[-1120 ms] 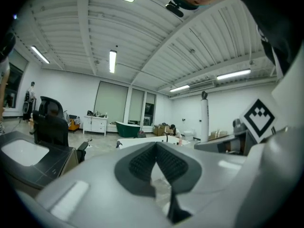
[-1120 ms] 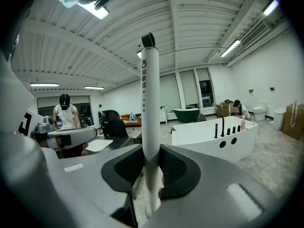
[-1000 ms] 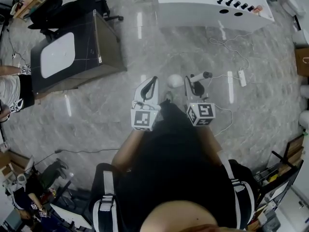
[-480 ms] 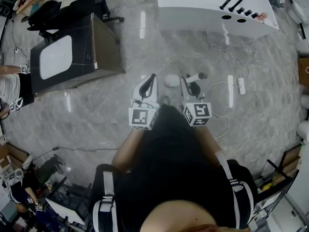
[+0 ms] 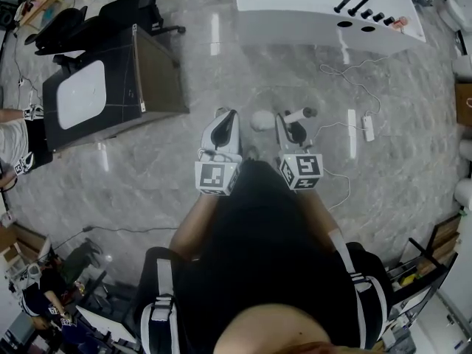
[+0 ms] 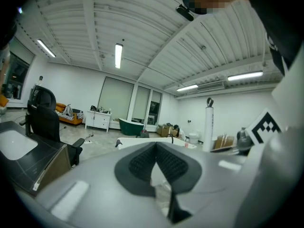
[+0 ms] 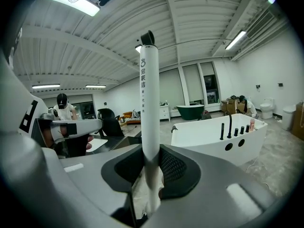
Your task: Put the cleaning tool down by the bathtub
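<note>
The cleaning tool [image 7: 148, 99] is a white stick with a dark hook at its end. It stands upright between the pads of my right gripper [image 7: 147, 163], which is shut on it. In the head view the tool [image 5: 301, 114] lies crosswise in the right gripper [image 5: 289, 126], and a white rounded end [image 5: 261, 120] shows to the left of the jaws. My left gripper [image 5: 228, 114] is held beside it, shut with nothing in it [image 6: 155, 148]. The white bathtub [image 5: 317, 9] stands ahead across the floor, with black taps on its rim [image 7: 216, 137].
A dark vanity cabinet with a white basin [image 5: 85, 94] stands at the left, with a black office chair [image 5: 110, 13] behind it. A white power strip and cable [image 5: 368, 124] lie on the grey marble floor at the right. A person [image 5: 15, 142] stands at the left edge.
The bathtub and cabinet have shifted slightly in the head view as the person stepped forward. Both grippers keep the same pose, and the tool stays in the right one.
</note>
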Motion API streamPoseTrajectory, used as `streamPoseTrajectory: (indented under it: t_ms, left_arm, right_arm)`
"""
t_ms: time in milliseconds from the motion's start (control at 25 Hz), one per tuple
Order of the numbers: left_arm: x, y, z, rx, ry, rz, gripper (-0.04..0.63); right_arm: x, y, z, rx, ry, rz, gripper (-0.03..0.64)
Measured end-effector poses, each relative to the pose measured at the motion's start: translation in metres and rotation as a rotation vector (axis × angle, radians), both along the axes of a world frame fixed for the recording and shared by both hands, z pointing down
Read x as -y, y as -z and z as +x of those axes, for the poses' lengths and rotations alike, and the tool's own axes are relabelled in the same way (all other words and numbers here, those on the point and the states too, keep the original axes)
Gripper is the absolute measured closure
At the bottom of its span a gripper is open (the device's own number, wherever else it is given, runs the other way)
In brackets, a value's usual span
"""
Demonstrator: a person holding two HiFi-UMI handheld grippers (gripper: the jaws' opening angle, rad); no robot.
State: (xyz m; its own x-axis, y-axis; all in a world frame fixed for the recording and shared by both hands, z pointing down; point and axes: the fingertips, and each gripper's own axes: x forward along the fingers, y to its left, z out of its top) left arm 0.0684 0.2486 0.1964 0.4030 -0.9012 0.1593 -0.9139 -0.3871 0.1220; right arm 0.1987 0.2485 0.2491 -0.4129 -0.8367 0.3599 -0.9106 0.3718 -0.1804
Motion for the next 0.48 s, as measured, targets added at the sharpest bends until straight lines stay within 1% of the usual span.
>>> streamPoseTrajectory:
  t_ms: [160, 480]
  left_arm:
    - [0.025, 0.001, -0.002, -0.014, -0.009, 0.011, 0.586]
    - [0.082, -0.002, -0.018, -0.023, -0.028, -0.003, 0.586]
  right_arm:
    - [0.019, -0.001, -0.001, -0.004, -0.018, -0.002, 0.525]
    - [0.071, -0.003, -0.012, -0.023, -0.043, -0.009, 0.525]
